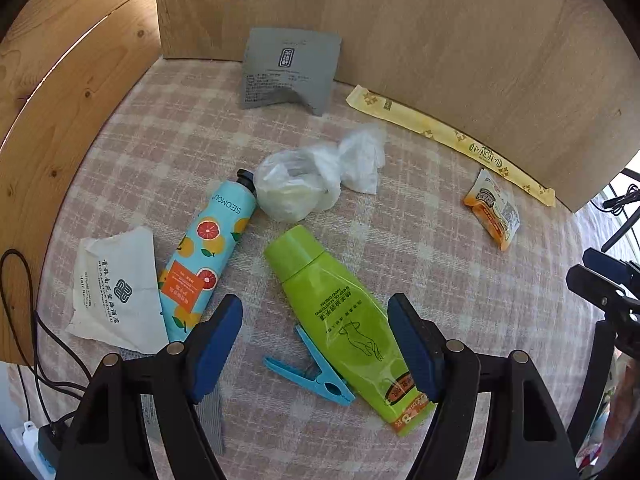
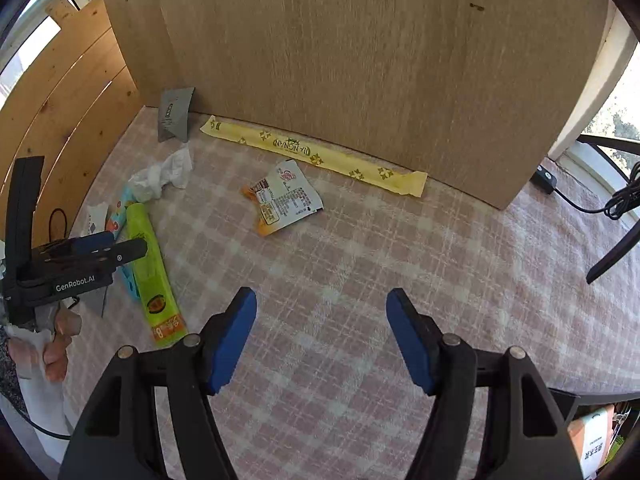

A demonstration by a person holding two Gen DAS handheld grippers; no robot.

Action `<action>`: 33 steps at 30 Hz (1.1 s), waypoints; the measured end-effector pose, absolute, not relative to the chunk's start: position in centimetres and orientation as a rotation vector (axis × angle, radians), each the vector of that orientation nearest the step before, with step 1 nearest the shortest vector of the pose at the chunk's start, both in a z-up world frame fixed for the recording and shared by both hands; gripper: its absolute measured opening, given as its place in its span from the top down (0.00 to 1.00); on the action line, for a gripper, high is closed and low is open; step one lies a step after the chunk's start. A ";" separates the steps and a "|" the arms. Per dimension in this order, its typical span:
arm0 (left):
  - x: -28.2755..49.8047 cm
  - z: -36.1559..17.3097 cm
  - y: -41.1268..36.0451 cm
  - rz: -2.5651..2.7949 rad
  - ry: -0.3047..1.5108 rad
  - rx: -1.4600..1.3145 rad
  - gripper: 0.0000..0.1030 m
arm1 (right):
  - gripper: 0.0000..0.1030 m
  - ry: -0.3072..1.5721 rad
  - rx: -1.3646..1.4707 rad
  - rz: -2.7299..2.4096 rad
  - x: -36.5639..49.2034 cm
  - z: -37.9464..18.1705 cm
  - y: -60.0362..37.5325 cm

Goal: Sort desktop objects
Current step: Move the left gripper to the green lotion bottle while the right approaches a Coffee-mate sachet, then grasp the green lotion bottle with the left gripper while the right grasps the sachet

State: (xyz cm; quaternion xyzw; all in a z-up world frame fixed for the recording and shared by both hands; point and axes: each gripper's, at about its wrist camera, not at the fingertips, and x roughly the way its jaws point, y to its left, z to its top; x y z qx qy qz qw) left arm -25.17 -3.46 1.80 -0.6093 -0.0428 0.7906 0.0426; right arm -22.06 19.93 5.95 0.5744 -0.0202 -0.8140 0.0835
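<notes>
Here, the green tube [image 1: 340,320] lies flat on the checked pink-and-cream tablecloth [image 1: 460,280], its cap pointing away and its crimped tail running in beside the right pad of the left gripper [image 1: 316,344]. That gripper's blue-padded jaws stand wide apart, holding nothing — the tube's lower half lies in the gap between them. A blue plastic clothes peg [image 1: 310,368] sits against the tube's left side, partly tucked under it. Further left lies a glossy tube printed with citrus slices [image 1: 208,256], black cap away, overlapping a creased white paper sachet [image 1: 118,288]. Beyond the caps sits a crumpled clear plastic bag [image 1: 316,176]; what it holds is hard to make out. A grey packet [image 1: 288,72] leans on the plywood board [image 1: 440,40] behind, and a long yellow paper sleeve [image 1: 448,140] lies along the board's foot, with an orange-and-white snack packet [image 1: 494,208] near its end.

The right gripper [image 2: 322,340] hangs over bare cloth, its jaws wide and empty — well apart from the tube.
</notes>
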 end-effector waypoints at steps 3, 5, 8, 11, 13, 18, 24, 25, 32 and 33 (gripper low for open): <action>-25.5 0.9 -3.1 2.395 -0.136 -1.879 0.30 | 0.35 -0.027 1.722 -2.399 -24.8 4.9 18.7; -25.4 0.7 -2.6 2.411 -0.107 -1.871 0.31 | 0.35 0.009 1.730 -2.382 -26.2 4.1 18.0; -25.4 0.7 -1.5 2.403 -0.070 -1.845 0.36 | 0.35 0.028 1.748 -2.342 -27.7 3.0 17.5; -25.4 0.7 -0.2 2.414 0.003 -1.818 0.47 | 0.35 0.031 1.769 -2.316 -28.9 2.2 17.3; -25.2 0.7 0.5 2.423 0.033 -1.799 0.50 | 0.35 0.030 1.782 -2.298 -29.4 1.6 17.1; -24.7 0.8 1.5 2.425 0.051 -1.759 0.56 | 0.35 0.077 1.774 -2.308 -30.3 1.1 16.2; -23.6 0.9 2.1 2.429 0.047 -1.720 0.63 | 0.37 0.153 1.761 -2.344 -30.1 1.0 15.2; -23.3 0.9 2.1 2.428 0.038 -1.716 0.63 | 0.40 0.174 1.763 -2.348 -29.8 1.0 15.0; -20.4 0.9 3.6 2.396 0.049 -1.679 0.64 | 0.61 0.154 1.786 -2.350 -27.2 1.4 16.0; -19.9 0.9 3.8 2.387 0.045 -1.679 0.65 | 0.63 0.137 1.794 -2.346 -26.8 1.4 16.3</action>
